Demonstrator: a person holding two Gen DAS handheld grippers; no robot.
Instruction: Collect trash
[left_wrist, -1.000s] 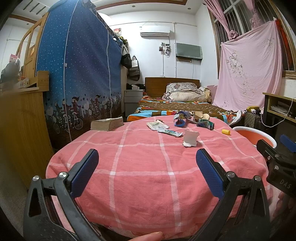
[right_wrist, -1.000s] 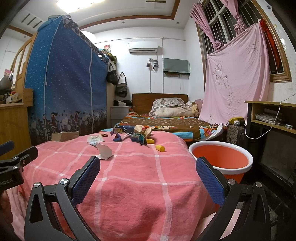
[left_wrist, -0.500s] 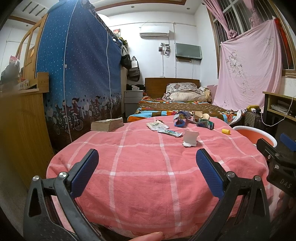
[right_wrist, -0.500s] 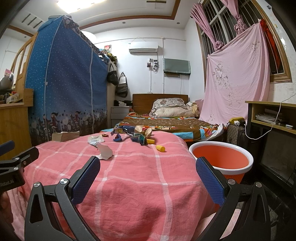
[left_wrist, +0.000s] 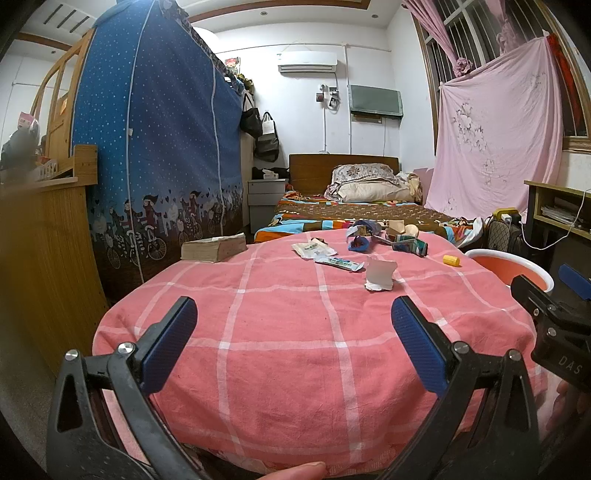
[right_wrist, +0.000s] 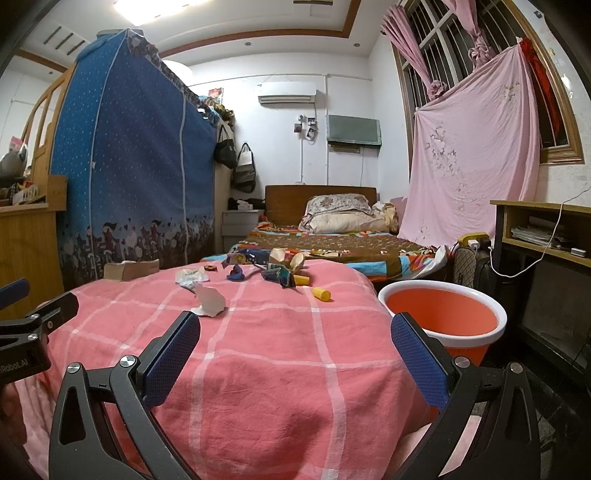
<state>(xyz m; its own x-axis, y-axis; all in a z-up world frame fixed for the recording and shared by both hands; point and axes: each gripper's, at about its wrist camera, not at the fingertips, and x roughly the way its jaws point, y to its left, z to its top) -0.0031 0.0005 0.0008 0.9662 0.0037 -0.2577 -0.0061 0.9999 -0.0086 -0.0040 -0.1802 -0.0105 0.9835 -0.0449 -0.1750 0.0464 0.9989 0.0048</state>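
Left wrist view
Left gripper (left_wrist: 293, 325): jaws spread wide with nothing between them, held over the near edge of the table.
Table (left_wrist: 280, 354): round, under a pink checked cloth.
Trash: all of it lies toward the far edge of the table.
Torn white paper (left_wrist: 379, 274): nearest piece of trash, right of the table's middle.
Flat tube (left_wrist: 339, 263): just left of the torn paper, toward the far edge.
White packet (left_wrist: 313, 249): beyond the tube.
Blue wrapper (left_wrist: 359, 242): crumpled, at the far edge, near a green carton (left_wrist: 410, 245).
Yellow cap (left_wrist: 451, 260): alone by the far right edge.
Book (left_wrist: 213, 248): thick, at the far left edge.
Orange bucket (left_wrist: 506, 263): on the floor off the table's right edge, partly hidden by the right gripper's body.
Finger (left_wrist: 295, 470): a fingertip shows at the bottom of the frame.

Right wrist view
Right gripper (right_wrist: 295, 326): jaws wide apart, holding nothing, over the near right edge of the table (right_wrist: 266, 369).
Torn white paper (right_wrist: 209, 301): just beyond the left jaw, apart from it.
Yellow cap (right_wrist: 321, 293): near the far right edge.
Wrapper heap (right_wrist: 277, 271): crumpled pieces bunched at the far edge.
Orange bucket (right_wrist: 443, 314): white-rimmed, standing just beside the table's right edge; inside shows only orange.
Left gripper (right_wrist: 26, 332): its body shows at the frame's left border.
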